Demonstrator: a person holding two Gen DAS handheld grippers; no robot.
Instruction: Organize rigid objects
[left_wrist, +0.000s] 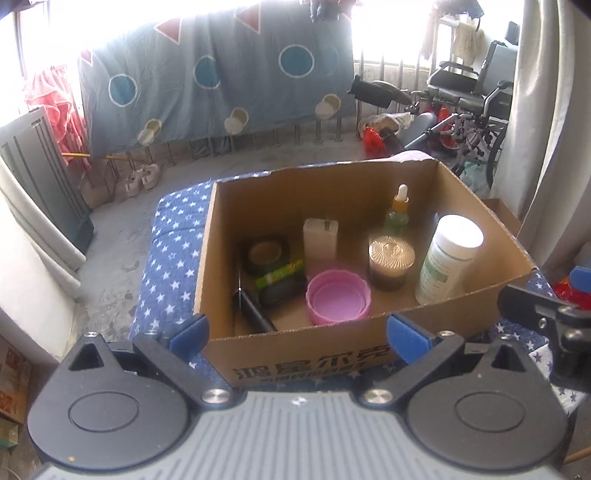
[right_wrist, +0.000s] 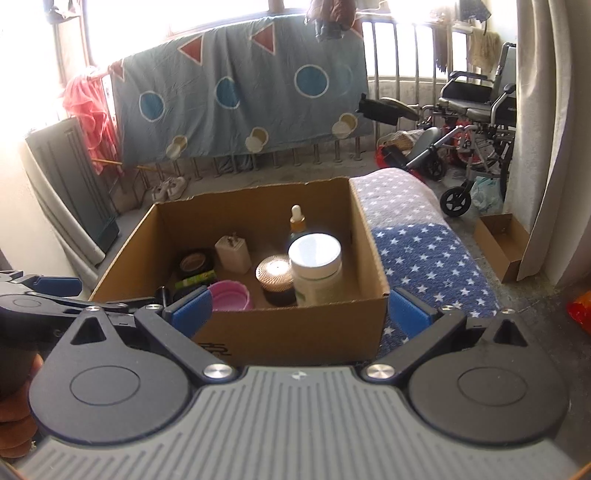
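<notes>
An open cardboard box (left_wrist: 325, 350) (right_wrist: 295, 328) stands on a star-patterned blue cloth. Inside are a white-lidded bottle (left_wrist: 448, 254) (right_wrist: 316, 269), a jar with a gold lid (left_wrist: 390, 264) (right_wrist: 275, 277), a green dropper bottle (left_wrist: 398, 212) (right_wrist: 297, 219), a white rectangular container (left_wrist: 320, 238) (right_wrist: 233, 253), a pink lid (left_wrist: 338, 297) (right_wrist: 229, 295), a dark tape roll (left_wrist: 266, 254) (right_wrist: 194, 263) and a green tube (left_wrist: 279, 277) (right_wrist: 195, 279). My left gripper (left_wrist: 299, 334) is open, empty, in front of the box's near wall. My right gripper (right_wrist: 299, 312) is open, empty, at the same wall.
The star cloth (left_wrist: 170, 251) (right_wrist: 432, 258) covers a raised surface. A patterned blanket (left_wrist: 218, 81) hangs on a railing behind. A wheelchair (right_wrist: 476, 122) stands at the right, and a small cardboard box (right_wrist: 500, 243) sits on the floor by a curtain. A dark panel (left_wrist: 40, 177) leans at left.
</notes>
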